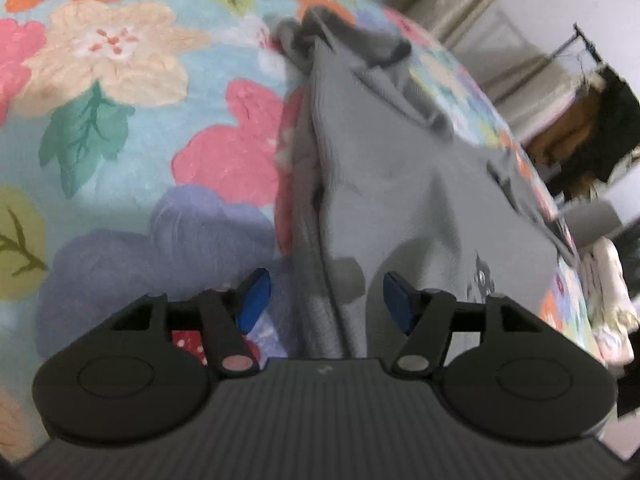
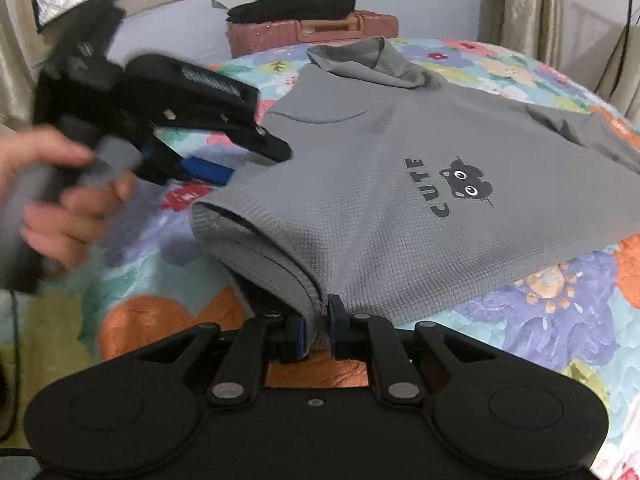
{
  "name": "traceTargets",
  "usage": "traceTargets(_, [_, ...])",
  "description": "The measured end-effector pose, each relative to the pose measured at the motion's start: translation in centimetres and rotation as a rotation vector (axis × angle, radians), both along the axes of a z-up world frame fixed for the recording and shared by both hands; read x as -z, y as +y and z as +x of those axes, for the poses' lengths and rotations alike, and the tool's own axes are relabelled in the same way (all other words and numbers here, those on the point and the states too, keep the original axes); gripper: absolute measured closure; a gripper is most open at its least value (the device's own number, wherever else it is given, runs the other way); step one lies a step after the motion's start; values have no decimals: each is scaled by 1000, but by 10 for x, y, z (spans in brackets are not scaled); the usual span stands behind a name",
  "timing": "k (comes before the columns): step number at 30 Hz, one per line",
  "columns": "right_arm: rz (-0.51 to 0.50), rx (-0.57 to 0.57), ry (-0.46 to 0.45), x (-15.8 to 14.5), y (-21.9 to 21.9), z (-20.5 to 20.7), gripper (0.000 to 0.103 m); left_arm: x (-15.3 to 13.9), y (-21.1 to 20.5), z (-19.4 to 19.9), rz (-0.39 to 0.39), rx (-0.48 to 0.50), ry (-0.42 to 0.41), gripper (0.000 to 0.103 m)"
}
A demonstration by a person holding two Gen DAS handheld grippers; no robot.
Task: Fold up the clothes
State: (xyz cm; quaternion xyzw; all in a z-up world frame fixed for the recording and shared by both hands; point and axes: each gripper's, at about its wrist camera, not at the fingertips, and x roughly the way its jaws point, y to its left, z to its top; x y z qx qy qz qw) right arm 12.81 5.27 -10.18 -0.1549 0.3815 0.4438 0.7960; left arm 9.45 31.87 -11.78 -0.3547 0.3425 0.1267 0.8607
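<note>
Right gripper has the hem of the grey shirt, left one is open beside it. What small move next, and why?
Probably ease the left gripper forward and close on the grey T-shirt edge. Its jaws stand open with the fabric fold between them, while the right gripper already pinches the hem, so a second grip would let both lift the fold over the floral bedspread.

The grey shirt (image 2: 400, 184) bears the printed word "CUTE" (image 2: 427, 188) in dark letters beside a black cat graphic (image 2: 466, 184).

Bed (image 2: 560, 320), floral cover; grey shirt (image 2: 380, 200) spread on it, hem lifted
</note>
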Motion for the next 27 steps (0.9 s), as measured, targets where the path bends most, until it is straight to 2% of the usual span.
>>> traceTargets(1, [8,-10,12,-1,-2,2,88,3,1,6,1,7,1,55])
traceTargets(2, [20,-14,30,-1,-4,5,89,5,2,12,2,14,2,97])
traceTargets(4, [49,-12,71,0,-9,11,89,5,-1,13,18,20,-10,96])
traceTargets(6, [74,-6,109,-1,-12,16,89,0,-3,9,39,-18,-25,96])
traceTargets(9, [114,-10,181,-11,-14,21,90,-19,3,-2,39,-60,-94,96])
traceTargets(10, [131,-24,213,-17,-13,21,91,-28,6,-6,52,-66,-109,96])
traceTargets(11, [157,-61,252,-24,-12,19,96,-37,5,-10,88,-70,-112,96])
traceTargets(12, [181,-108,284,-30,-11,15,97,-43,4,-12,131,-67,-104,96])
traceTargets(13, [183,-145,287,-34,-9,8,97,-46,4,-14,150,-54,-97,96])
traceTargets(16, [69,-186,131,-34,4,-15,97,-32,6,-12,133,-49,-40,96])
traceTargets(19, [74,-167,179,-24,3,-14,96,-5,11,-7,77,-64,35,96])
traceTargets(23, [66,-168,205,-17,3,-14,96,-3,9,-5,81,-44,60,95])
traceTargets(24, [70,-173,220,-17,4,-13,95,-6,8,-5,93,-21,68,94])
traceTargets(26, [123,-144,297,-20,-2,-8,78,-11,11,-10,100,2,84,92])
traceTargets(27, [155,-126,346,-21,-7,-3,73,-13,14,-15,97,-2,84,91])
